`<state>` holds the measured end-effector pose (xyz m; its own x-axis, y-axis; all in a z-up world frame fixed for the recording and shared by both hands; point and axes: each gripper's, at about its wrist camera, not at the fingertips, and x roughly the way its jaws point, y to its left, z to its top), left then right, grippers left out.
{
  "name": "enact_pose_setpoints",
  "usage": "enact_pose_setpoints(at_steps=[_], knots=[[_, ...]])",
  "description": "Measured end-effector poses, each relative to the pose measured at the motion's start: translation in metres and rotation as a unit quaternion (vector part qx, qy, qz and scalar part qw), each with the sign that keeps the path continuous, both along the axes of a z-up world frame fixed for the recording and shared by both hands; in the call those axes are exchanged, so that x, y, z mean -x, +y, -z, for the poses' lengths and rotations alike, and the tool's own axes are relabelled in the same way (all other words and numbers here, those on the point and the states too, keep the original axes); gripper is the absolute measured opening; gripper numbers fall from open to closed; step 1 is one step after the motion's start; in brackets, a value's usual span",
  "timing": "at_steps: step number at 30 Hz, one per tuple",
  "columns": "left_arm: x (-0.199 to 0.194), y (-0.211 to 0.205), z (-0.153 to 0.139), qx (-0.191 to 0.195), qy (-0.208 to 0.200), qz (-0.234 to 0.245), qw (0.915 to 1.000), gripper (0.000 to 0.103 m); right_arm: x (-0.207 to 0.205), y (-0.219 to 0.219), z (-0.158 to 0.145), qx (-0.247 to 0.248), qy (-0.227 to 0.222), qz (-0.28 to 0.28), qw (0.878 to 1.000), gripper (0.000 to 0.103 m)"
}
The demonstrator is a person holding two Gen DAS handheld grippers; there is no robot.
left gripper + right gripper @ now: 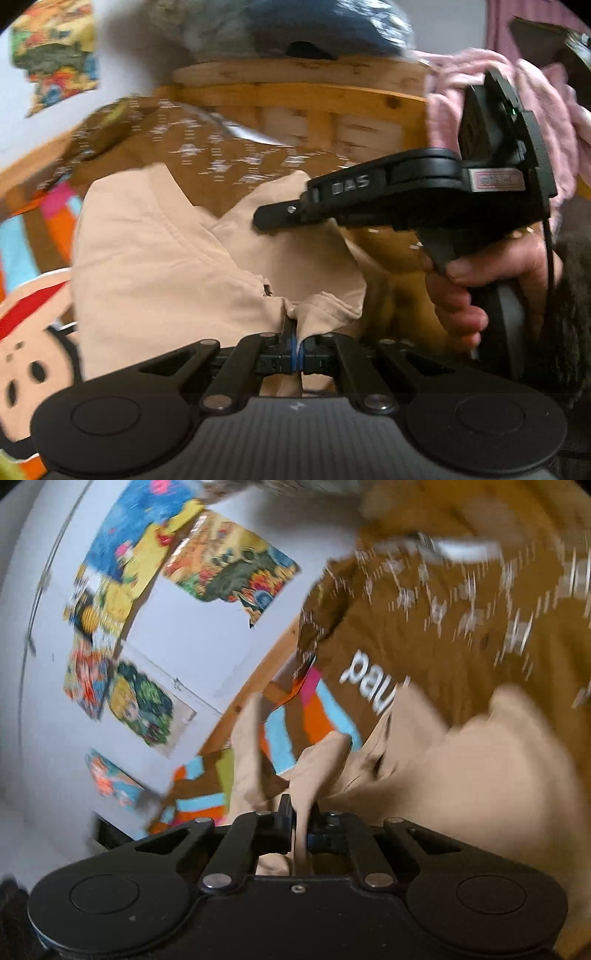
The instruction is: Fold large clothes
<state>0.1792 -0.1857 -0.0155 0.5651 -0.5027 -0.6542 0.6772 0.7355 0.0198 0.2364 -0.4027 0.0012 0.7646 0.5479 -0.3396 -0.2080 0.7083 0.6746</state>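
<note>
A large beige garment [155,266] hangs in folds over a brown patterned cloth [207,147]. My left gripper [295,332] is shut on a bunched edge of the beige garment, which runs up from between its pads. In the left wrist view my right gripper [269,218] comes in from the right, held by a hand [480,280], with its fingers closed together over the garment's upper fold. The right wrist view shows that right gripper [301,812] shut on a strip of the beige garment [461,760], with the cloth pinched between the pads.
A wooden frame [303,92] stands behind the cloths, with a pink fluffy fabric [461,96] over its right end. A striped, bright bedcover [280,738] lies below. Colourful posters [229,565] hang on the white wall. A cartoon-print cloth [33,354] is at lower left.
</note>
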Motion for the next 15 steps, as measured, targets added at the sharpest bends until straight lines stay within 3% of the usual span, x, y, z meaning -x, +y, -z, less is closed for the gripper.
enact_pose_setpoints(at_steps=[3, 5, 9, 12, 15], knots=[[-0.006, -0.012, 0.018, -0.005, 0.011, 0.018, 0.9998, 0.0, 0.013, -0.007, -0.005, 0.101, -0.02, 0.027, 0.994, 0.004], [-0.013, -0.006, 0.027, 0.009, 0.03, 0.014, 0.9994, 0.0, 0.013, -0.01, 0.004, 0.143, -0.009, 0.041, 0.989, 0.004], [-0.015, 0.02, 0.025, 0.06, 0.063, 0.006, 0.9962, 0.01, 0.001, -0.01, 0.027, 0.156, 0.031, 0.039, 0.987, 0.004], [-0.016, 0.025, 0.016, 0.068, 0.061, 0.014, 0.9957, 0.017, -0.001, 0.0, 0.03, 0.173, 0.022, 0.03, 0.984, 0.004], [-0.01, 0.033, 0.004, 0.085, 0.065, 0.027, 0.9939, 0.033, 0.002, 0.01, 0.028, 0.207, 0.005, 0.025, 0.978, 0.004]])
